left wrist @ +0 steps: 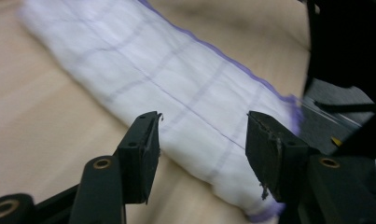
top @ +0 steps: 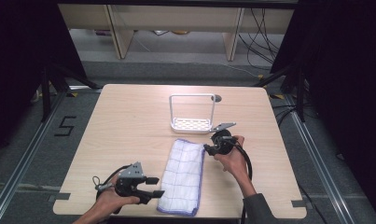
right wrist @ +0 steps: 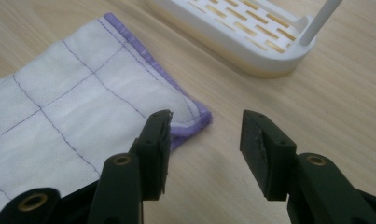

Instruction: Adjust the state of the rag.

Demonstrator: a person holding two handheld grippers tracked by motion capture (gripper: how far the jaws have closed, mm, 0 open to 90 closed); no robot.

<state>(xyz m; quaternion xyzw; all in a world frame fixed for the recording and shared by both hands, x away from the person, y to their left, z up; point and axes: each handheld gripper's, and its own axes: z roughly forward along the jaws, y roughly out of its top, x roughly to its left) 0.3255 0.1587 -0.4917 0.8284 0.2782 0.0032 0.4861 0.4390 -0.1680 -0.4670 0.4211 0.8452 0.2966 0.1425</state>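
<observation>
**Both grippers open beside the folded cloth**

While the folded white cloth (top: 182,176) lies flat on the desk (top: 125,121), the two grippers sit at opposite ends of it with nothing between their jaws. It is a long, narrow fold with thin purple grid lines and a purple hem, running from the near edge of the desk toward the middle.

At the near left of the high view, the left gripper (top: 152,186) is held by a hand just beside the cloth's near left side, pointing toward it. Its jaws stand apart; in the left gripper view the cloth (left wrist: 176,93) stretches across behind the two black pads, and neither pad presses on it.

Beyond the cloth's far right corner, the right gripper (top: 209,148) is held by the other hand, with a dark sleeve showing at the bottom of the high view. Its jaws are likewise parted and hold nothing. In the right gripper view the hemmed corner of the cloth (right wrist: 83,116) lies just behind the left-hand jaw, and bare wood shows in the gap.

A white rack (top: 192,124) with a slotted base and a tall wire loop stands past the cloth's far end, near the right gripper but apart from both.
</observation>
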